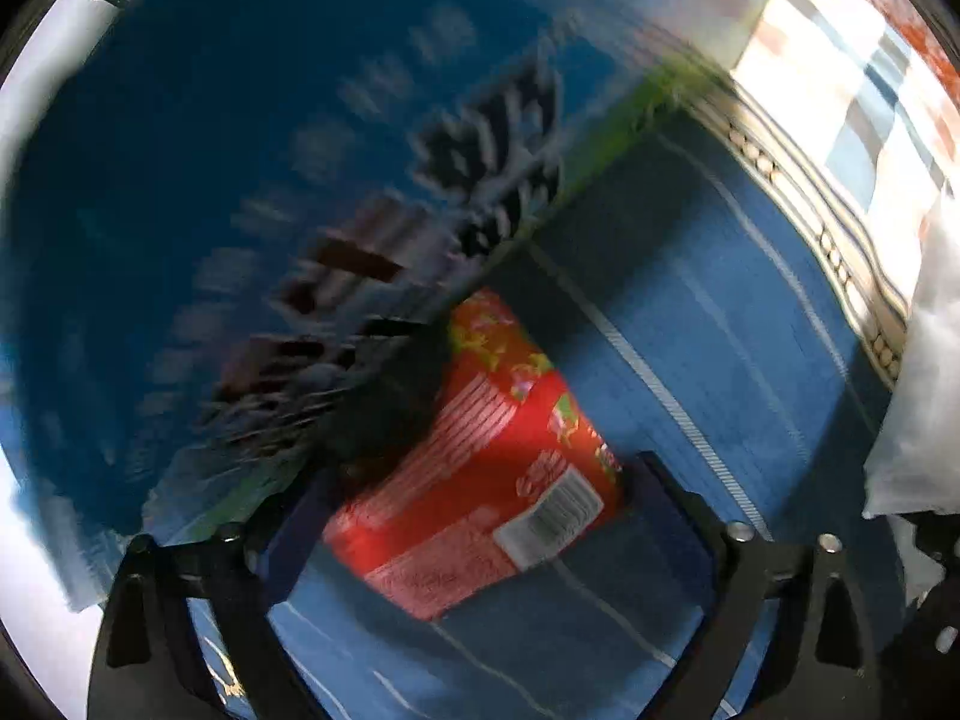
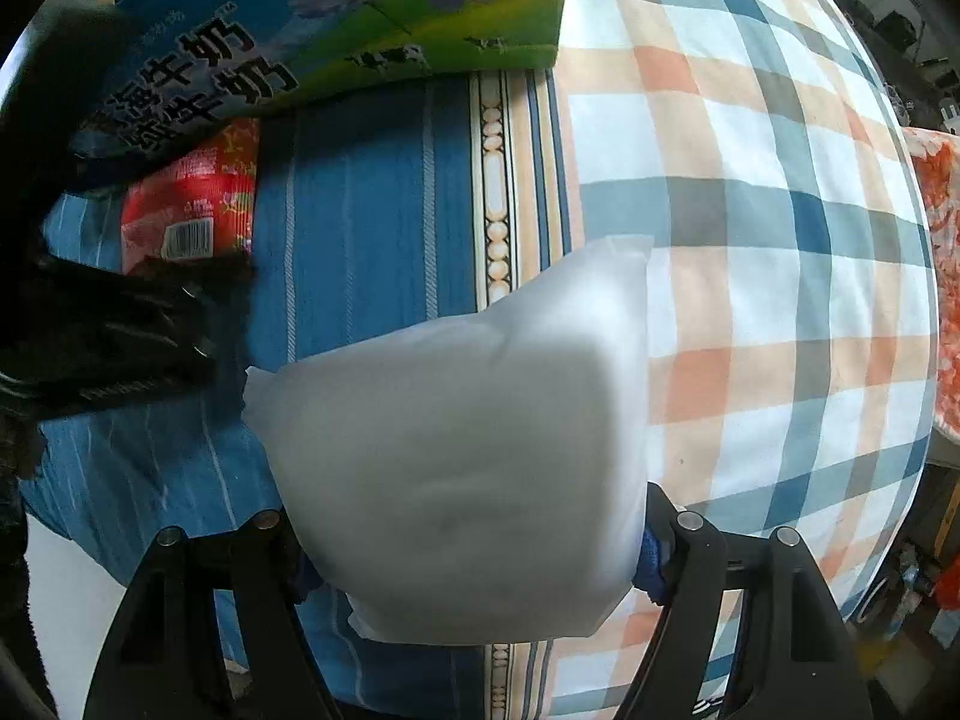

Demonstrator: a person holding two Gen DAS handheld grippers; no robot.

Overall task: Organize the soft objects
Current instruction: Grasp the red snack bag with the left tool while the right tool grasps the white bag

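The right claw (image 2: 474,558) grips a soft white plastic-wrapped pack (image 2: 456,450) at lower centre, pads pressed into its sides, above a blue striped cloth (image 2: 372,198) and a plaid sheet (image 2: 750,210). The left claw (image 1: 480,546) stands wide around a red printed soft pack (image 1: 480,480) lying on the cloth; whether its pads touch is unclear. A blue milk carton (image 2: 336,18) lies at upper left.

Both your wrist cameras look straight down, close above the blue striped bedsheet (image 1: 690,360). Both views share the red plastic tissue pack (image 2: 192,210) and the blue printed milk carton (image 2: 336,12).
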